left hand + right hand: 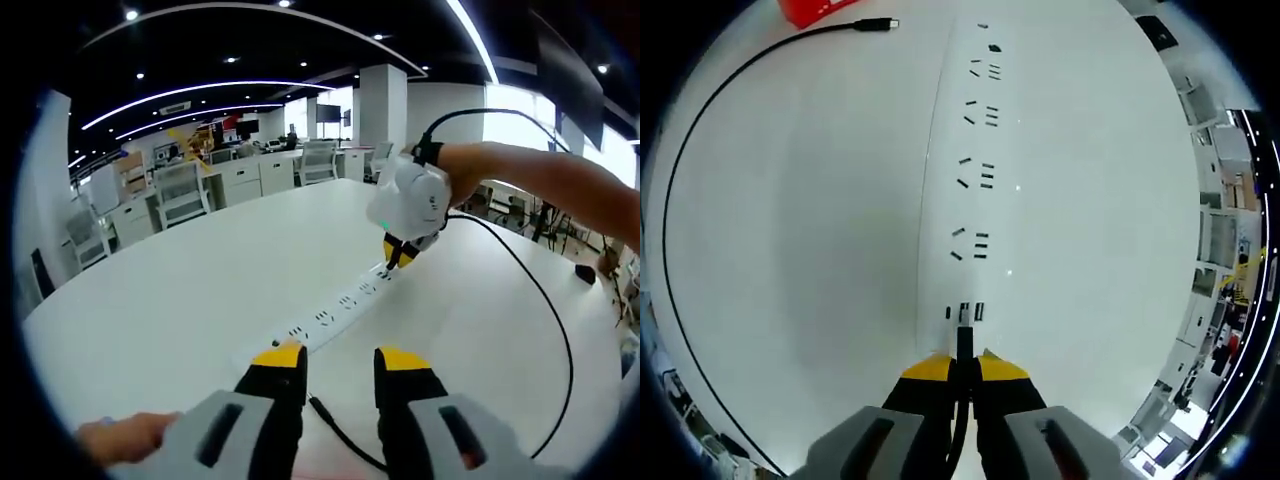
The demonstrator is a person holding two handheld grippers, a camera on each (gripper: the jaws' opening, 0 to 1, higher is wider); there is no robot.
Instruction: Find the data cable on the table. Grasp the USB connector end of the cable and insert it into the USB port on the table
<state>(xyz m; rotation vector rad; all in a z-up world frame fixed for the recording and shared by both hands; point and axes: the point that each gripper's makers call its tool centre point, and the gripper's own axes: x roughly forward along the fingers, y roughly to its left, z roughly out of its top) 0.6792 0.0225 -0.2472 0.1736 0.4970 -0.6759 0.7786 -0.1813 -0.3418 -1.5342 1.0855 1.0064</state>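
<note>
A long white power strip (335,312) lies on the white table (180,290). My right gripper (402,256) is at its far end, tips down on it. In the right gripper view, the right gripper (965,370) is shut on the black USB connector (965,342), whose tip touches the USB ports (965,312) at the near end of the power strip (940,170). The black cable (680,200) loops left to its small free plug (880,25). My left gripper (340,362) is open above the table, with the cable's free plug (318,404) lying between its jaws.
A red object (815,10) lies by the free plug. The person's forearm (545,180) reaches in from the right and a hand (130,435) shows at lower left. Office desks and chairs (180,190) stand beyond the table's far edge.
</note>
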